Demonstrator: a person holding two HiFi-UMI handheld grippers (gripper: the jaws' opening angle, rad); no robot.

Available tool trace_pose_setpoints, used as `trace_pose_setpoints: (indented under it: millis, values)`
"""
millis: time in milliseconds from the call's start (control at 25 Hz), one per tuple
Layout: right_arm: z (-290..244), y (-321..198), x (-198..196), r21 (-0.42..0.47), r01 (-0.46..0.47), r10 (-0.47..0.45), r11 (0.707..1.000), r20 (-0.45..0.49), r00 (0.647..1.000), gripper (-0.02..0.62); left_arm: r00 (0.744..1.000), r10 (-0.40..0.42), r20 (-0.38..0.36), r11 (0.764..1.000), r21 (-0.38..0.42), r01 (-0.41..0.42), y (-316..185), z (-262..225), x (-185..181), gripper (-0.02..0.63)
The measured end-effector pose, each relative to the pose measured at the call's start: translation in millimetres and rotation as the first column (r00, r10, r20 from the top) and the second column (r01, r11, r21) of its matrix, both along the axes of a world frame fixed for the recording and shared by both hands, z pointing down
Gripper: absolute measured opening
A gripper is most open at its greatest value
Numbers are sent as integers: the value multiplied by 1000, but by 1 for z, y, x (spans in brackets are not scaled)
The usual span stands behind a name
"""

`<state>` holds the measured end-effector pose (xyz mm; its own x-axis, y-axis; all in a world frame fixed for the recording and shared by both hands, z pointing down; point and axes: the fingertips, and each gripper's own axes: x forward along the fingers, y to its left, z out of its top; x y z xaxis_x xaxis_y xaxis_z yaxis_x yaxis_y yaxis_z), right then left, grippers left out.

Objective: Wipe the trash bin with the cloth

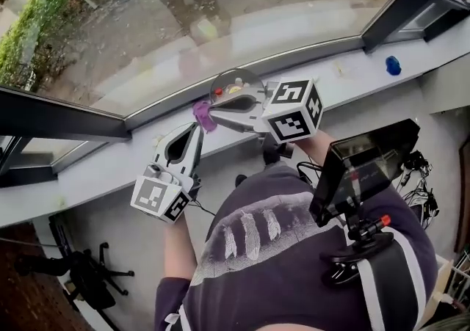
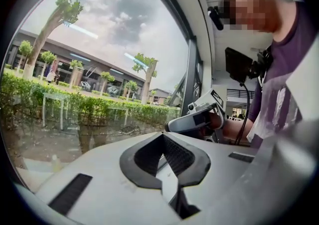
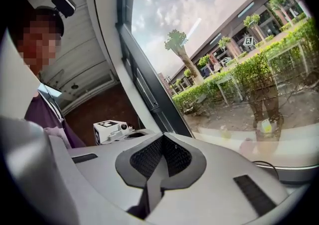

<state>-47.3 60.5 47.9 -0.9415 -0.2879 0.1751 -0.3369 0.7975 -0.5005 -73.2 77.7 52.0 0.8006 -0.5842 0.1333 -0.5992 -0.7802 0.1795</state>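
Observation:
No trash bin is in any view. A small purple bunched thing [image 1: 203, 114], maybe the cloth, shows on the window sill [image 1: 110, 168] right where the two gripper tips meet. I cannot tell whether either tip touches it, and neither gripper view shows it. My left gripper [image 1: 196, 128] [image 2: 164, 161] points up at the sill with its jaws shut and nothing between them. My right gripper [image 1: 215, 106] [image 3: 160, 166] comes in from the right. It is also shut and empty. Each gripper sees the other: the right gripper [image 2: 197, 119] and the left gripper [image 3: 112, 130].
The large window pane [image 1: 220, 6] stands directly ahead, with dark frame bars at the left and right. A blue object [image 1: 393, 65] lies on the sill at the far right. A small monitor [image 1: 367, 164] hangs on the person's chest. An office chair [image 1: 81, 274] stands on the floor at the lower left.

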Motion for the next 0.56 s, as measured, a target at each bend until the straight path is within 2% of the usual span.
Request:
trace_pose_setpoints:
  millis: [160,360,480,560]
  values:
    - [-8,19,-36,15,-41,42,999,-27,999,0,996,70,-58,997,25,-69,15,-12,-29,-3]
    - [3,36,-41,5,-92,92,996,-98,991,0,979,137,-153,991,13,-137,20,-5,-34,-3]
    - [5,50,-26,-3,-157,156,988,-127,980,0,961,207,-185,978,10,-209,27,-2,-19,-3]
    - [5,61,-3,-12,-238,233,971,-162,959,0,933,284,-222,957,5,-290,34,0,4,-3]
